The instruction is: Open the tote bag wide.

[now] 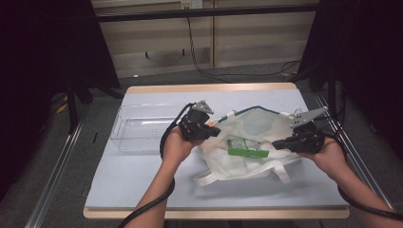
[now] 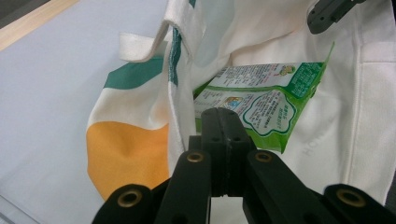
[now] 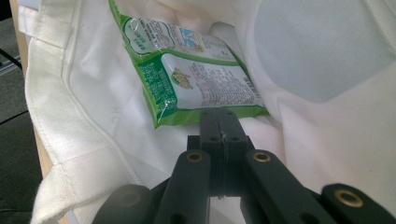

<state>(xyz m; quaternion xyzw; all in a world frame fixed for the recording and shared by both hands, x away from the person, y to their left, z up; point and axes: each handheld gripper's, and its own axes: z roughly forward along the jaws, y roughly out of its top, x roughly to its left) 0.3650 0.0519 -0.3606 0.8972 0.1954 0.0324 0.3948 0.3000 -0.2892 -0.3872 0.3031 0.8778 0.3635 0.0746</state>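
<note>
Canvas tote bag (image 1: 247, 142) lying open mid-table, green snack packet (image 1: 247, 151) resting inside. Left gripper (image 2: 225, 122) and right gripper (image 3: 223, 122) both closing jaws together, nothing visibly between. Keeping cloth clear while reaching.

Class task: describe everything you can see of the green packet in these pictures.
The packet is a flat, glossy pouch, apparently plastic film, with green borders and white panels of small print and cartoon pictures. It looks sealed and slightly crinkled. It lies flat on the cream cloth of the tote bag, near the bag's opening. Both hand-held grippers' closed jaws point at it; whether either touches it is unclear.
</note>
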